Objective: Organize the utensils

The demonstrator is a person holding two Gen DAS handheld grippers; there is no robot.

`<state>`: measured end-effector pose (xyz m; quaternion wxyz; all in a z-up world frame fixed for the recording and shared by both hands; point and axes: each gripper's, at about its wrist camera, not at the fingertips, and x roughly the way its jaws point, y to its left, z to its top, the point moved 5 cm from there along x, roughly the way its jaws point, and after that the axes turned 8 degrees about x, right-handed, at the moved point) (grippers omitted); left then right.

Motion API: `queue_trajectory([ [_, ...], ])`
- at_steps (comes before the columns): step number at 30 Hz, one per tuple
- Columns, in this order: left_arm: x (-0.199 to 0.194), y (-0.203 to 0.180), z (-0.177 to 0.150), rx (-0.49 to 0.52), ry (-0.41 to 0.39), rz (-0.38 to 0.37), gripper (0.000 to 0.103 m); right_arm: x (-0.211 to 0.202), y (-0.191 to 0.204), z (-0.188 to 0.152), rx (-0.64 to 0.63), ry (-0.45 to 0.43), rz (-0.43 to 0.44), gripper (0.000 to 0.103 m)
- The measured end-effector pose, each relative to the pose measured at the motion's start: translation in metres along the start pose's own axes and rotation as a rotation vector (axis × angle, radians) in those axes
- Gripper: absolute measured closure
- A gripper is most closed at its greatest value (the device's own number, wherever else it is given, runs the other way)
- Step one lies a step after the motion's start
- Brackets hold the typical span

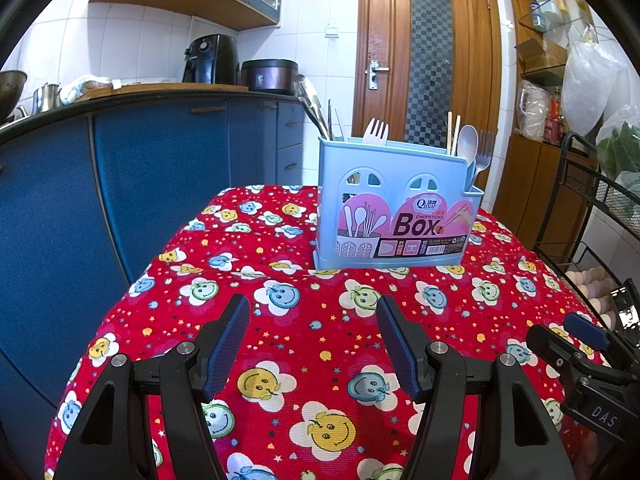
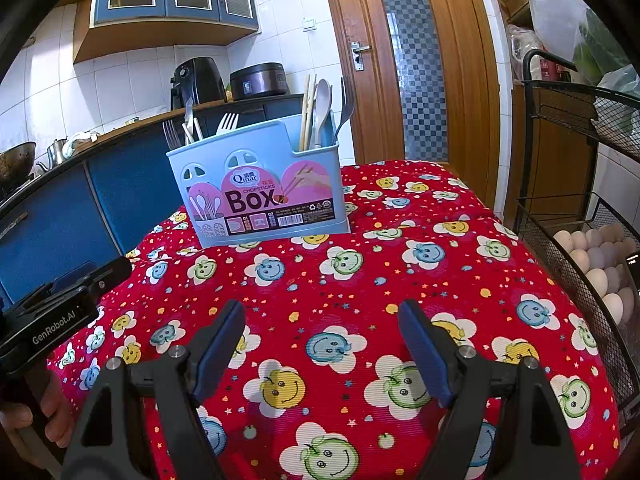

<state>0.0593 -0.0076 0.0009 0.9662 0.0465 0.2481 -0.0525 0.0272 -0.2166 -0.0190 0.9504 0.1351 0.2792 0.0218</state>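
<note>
The table [image 1: 280, 340], covered by a red cloth printed with smiling flowers, is seen from its near edge. A wide stretch of bare cloth lies between that edge and the light blue utensil holder [image 1: 394, 208], which stands upright towards the far edge, roughly midway between the left and right sides. Nothing is found on the cloth between the grippers and the holder.

In the holder, a white fork [image 1: 376, 133] is held in the taller rear section with metal tongs [image 1: 312, 104] at its left end, while chopsticks [image 1: 453, 132], a pale spoon [image 1: 467, 144] and a metal fork [image 1: 485, 152] are stood in the right-hand compartment.

The table's left side is bordered closely by blue cabinets [image 1: 160, 160] under a dark counter. Its right side is flanked by a black wire rack [image 2: 576, 208] in which eggs [image 2: 596, 264] are stored. A wooden door [image 1: 430, 64] is seen beyond the far edge.

The left gripper [image 1: 312, 332] is held above the near edge, angled downward towards the holder, its jaws spread with nothing between them. The right gripper [image 2: 322, 340] is posed likewise just beside it, jaws parted and empty. A hand [image 2: 28, 420] is seen gripping the left gripper's handle at the lower left of the right wrist view.
</note>
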Motion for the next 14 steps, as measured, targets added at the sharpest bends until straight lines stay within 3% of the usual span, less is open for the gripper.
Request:
queue_trajectory([
  [14,-0.0014,0.0020,0.0004,-0.014,0.004,0.001,0.036,0.0003,-0.0006,0.0000,0.000,0.000,0.001,0.022],
])
